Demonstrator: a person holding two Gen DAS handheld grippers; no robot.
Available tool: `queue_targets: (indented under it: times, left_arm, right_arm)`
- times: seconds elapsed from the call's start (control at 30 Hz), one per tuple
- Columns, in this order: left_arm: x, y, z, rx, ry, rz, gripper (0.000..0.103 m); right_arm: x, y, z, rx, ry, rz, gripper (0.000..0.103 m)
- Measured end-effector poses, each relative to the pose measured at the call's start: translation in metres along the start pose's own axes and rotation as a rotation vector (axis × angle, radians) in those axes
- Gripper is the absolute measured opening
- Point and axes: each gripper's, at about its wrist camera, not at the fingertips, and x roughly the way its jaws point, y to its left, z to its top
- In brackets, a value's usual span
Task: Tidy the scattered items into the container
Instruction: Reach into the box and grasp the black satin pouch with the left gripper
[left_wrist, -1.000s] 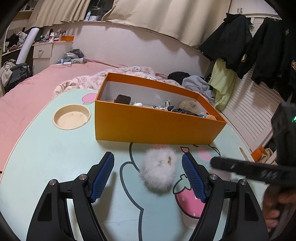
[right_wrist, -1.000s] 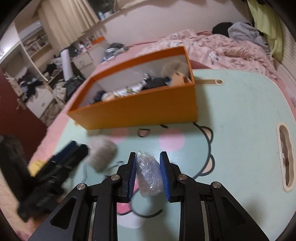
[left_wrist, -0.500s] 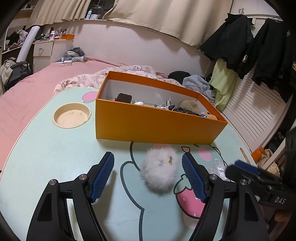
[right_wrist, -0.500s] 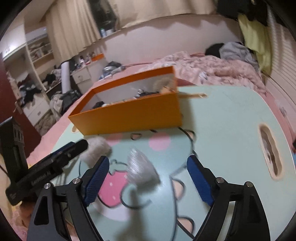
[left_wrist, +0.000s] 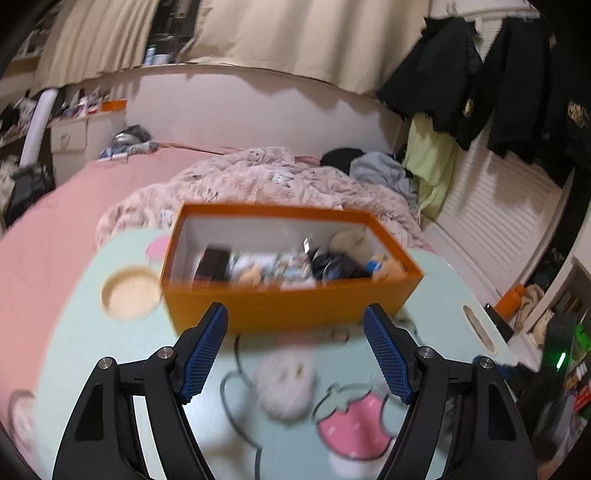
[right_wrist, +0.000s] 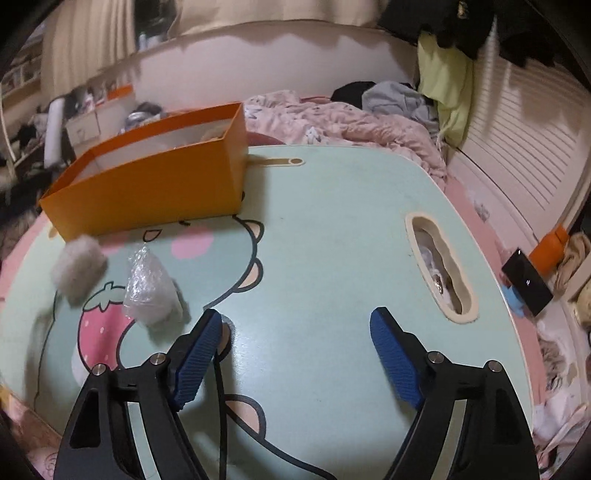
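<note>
An orange box (left_wrist: 295, 306) with several small items inside stands on the mint table (left_wrist: 74, 332); it also shows in the right wrist view (right_wrist: 147, 192). A white fluffy pompom (left_wrist: 286, 384) lies on the table in front of the box, below my open, empty left gripper (left_wrist: 295, 354), which is raised above it. In the right wrist view the pompom (right_wrist: 77, 267) lies left of a crumpled clear plastic wrap (right_wrist: 147, 291). My right gripper (right_wrist: 295, 354) is open and empty, to the right of the wrap.
The table has a round cup recess (left_wrist: 127, 293) at the left and a slot-shaped handle hole (right_wrist: 439, 266) at the right. A pink bed with a rumpled blanket (left_wrist: 266, 177) lies behind. A black device (right_wrist: 526, 284) sits off the table's right edge.
My right gripper opened, dropped the plastic wrap on the table and swung right. My left gripper rose and tilted, so it looks down into the box.
</note>
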Motion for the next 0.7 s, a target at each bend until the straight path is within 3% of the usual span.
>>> queue_targets:
  times: [0.13, 0.23, 0.27, 0.3, 0.33, 0.43, 0.63, 0.7]
  left_arm:
    - [0.037, -0.018, 0.048, 0.022, 0.176, -0.106, 0.076]
    - [0.08, -0.03, 0.064, 0.063, 0.307, -0.068, 0.076]
    - [0.096, -0.03, 0.067, 0.055, 0.354, -0.06, 0.071]
    - [0.109, -0.028, 0.07, 0.032, 0.39, -0.055, 0.054]
    - [0.118, -0.025, 0.071, 0.005, 0.415, -0.046, 0.048]
    - [0.14, -0.022, 0.066, -0.019, 0.478, -0.052, 0.047]
    - [0.162, -0.031, 0.051, -0.019, 0.528, -0.068, 0.046]
    - [0.165, -0.032, 0.051, -0.015, 0.525, -0.076, 0.038]
  right_arm:
    - [-0.002, -0.001, -0.003, 0.004, 0.0, 0.01, 0.084]
    - [-0.002, -0.001, -0.003, 0.003, -0.001, 0.009, 0.084]
    - [-0.002, -0.001, -0.003, 0.003, -0.001, 0.01, 0.084]
    - [-0.002, -0.001, -0.003, 0.003, -0.001, 0.01, 0.084]
    - [0.0, -0.002, -0.003, 0.004, -0.001, 0.013, 0.084]
    - [0.0, -0.002, -0.006, 0.003, 0.0, 0.014, 0.085]
    - [0.002, 0.0, -0.009, 0.002, 0.001, 0.019, 0.088]
    - [0.002, 0.0, -0.009, 0.004, 0.0, 0.021, 0.088]
